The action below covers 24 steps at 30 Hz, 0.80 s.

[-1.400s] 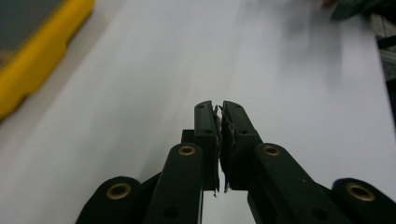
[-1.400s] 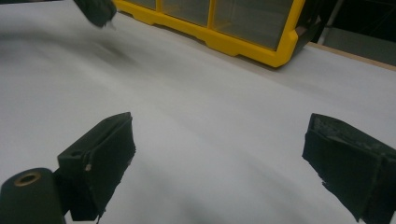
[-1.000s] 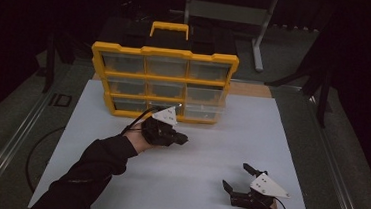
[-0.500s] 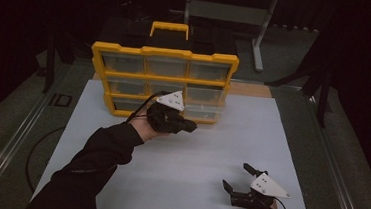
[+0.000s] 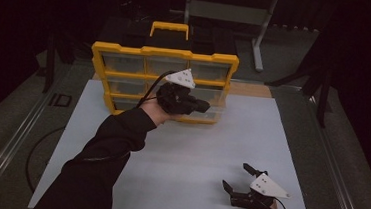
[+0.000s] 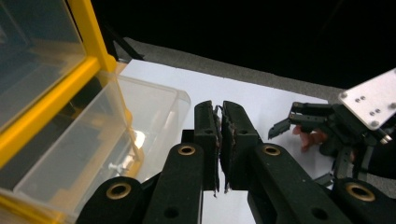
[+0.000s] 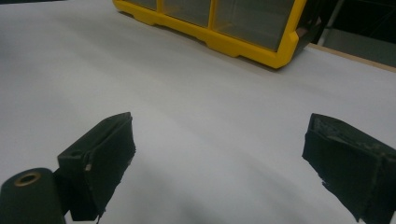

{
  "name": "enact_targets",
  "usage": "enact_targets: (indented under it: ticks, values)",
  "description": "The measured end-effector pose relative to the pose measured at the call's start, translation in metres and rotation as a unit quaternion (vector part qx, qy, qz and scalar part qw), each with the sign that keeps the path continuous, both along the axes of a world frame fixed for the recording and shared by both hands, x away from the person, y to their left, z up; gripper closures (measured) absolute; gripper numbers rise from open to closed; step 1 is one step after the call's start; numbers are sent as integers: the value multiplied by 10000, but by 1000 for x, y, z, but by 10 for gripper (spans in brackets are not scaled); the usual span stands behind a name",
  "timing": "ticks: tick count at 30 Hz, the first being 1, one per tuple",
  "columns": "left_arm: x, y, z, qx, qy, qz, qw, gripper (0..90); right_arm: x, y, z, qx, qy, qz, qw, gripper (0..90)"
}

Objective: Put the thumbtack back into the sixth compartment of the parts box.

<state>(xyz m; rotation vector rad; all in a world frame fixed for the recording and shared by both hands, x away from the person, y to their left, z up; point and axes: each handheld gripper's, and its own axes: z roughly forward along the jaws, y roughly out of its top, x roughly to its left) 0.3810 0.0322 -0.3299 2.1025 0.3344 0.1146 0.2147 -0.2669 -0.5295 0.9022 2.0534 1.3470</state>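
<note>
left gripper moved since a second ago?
Yes. In the high view the left gripper has risen up the front of the yellow organizer, from its bottom row to about its middle row. Jaws shut.

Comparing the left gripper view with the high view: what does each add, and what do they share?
Left gripper view alone: the left gripper's jaws pressed together with nothing between them, and a clear drawer pulled out of the yellow organizer, small hardware lying inside.

High view alone: the organizer's handle, its full grid of drawers, and the person's dark sleeve reaching toward it.

Both: the organizer, the white table top, and the right gripper resting open near the table's edge.
</note>
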Motion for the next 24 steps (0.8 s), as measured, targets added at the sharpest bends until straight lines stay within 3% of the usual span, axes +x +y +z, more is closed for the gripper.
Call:
enact_targets:
  ticks: [12, 22, 24]
  values:
    - [20, -2, 6, -100, 56, 439, 9990, 865, 0, 0, 0, 14, 0, -6, 10000, 88]
    - [29, 0, 5, -317, 112, 801, 9962, 865, 0, -1, 0, 9, -11, -5, 10000, 88]
    - [30, 0, 3, -270, 127, 868, 9958, 865, 1, -1, -1, 8, -16, -6, 10000, 88]
